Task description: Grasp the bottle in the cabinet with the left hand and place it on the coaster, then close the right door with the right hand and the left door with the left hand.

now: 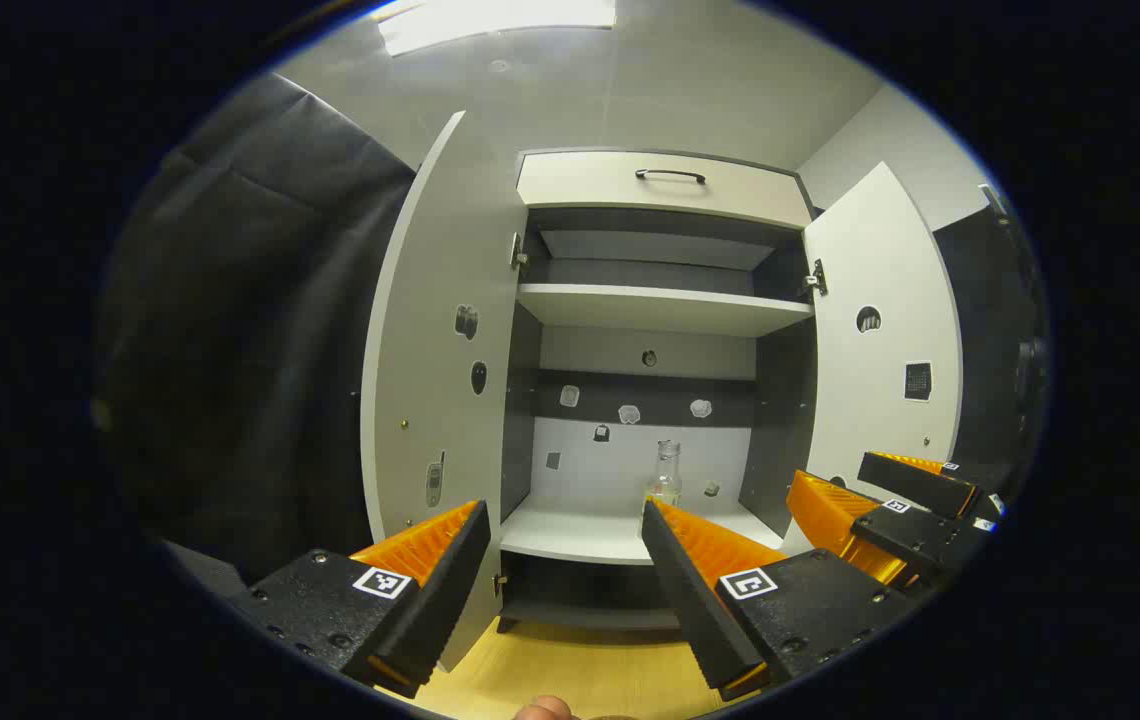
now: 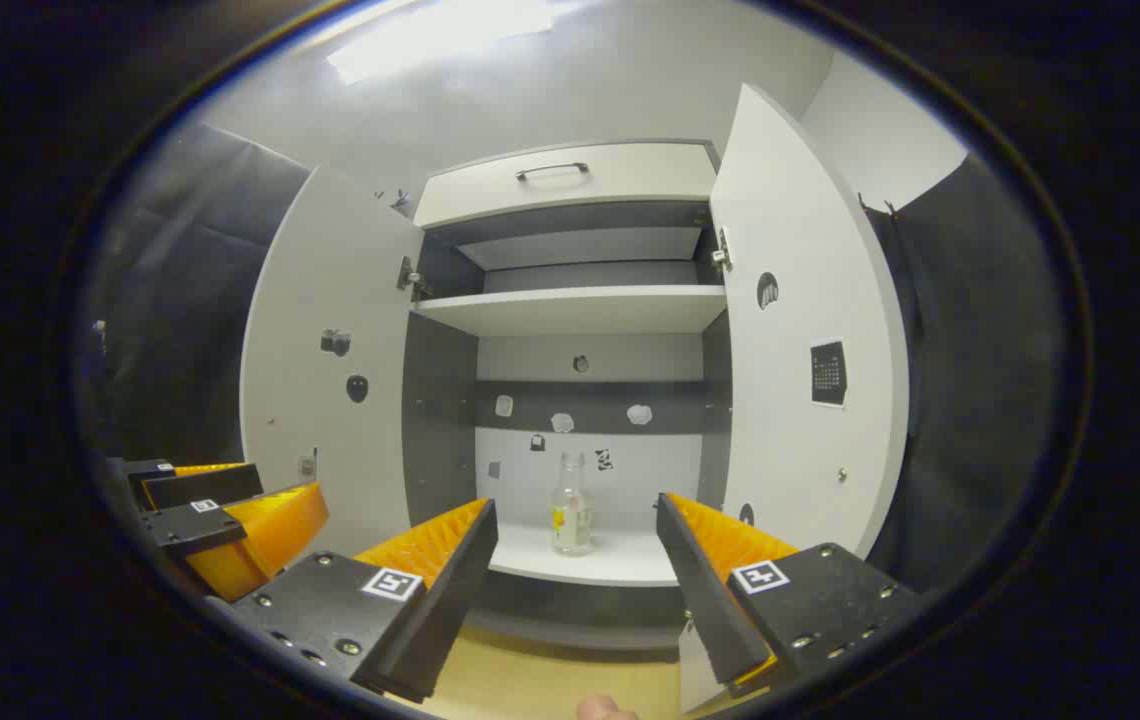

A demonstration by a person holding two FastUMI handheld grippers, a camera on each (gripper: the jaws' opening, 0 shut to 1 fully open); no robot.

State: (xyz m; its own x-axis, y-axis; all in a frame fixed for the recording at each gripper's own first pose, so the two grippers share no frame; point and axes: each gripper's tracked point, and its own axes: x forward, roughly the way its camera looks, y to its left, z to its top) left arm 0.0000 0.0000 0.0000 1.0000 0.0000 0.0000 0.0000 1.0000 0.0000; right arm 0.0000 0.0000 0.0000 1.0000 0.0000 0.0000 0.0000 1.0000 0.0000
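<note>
Both of my tongs are spread wide with nothing between their fingers: my left gripper (image 1: 562, 525) and my right gripper (image 2: 578, 520) hang in front of the open cabinet (image 1: 665, 190), well short of it. In the left gripper view the right gripper (image 1: 880, 500) shows off at the lower right edge; in the right gripper view the left gripper (image 2: 220, 510) shows at the lower left.

The bottle (image 2: 570, 505) is clear glass with no cap that I can make out. It stands upright on the cabinet's lowest white shelf (image 2: 620, 560), about the middle of it. In the left gripper view the bottle (image 1: 665, 475) peeks over the tip of my inner finger.

Above it a second white shelf (image 1: 660, 308) spans the cabinet, and a drawer front with a dark handle (image 1: 670, 175) sits at the top. The left door (image 1: 435, 340) and right door (image 1: 875, 340) both stand swung out. Small stickers dot the back wall and doors. Pale wood floor (image 1: 570, 670) lies below.
</note>
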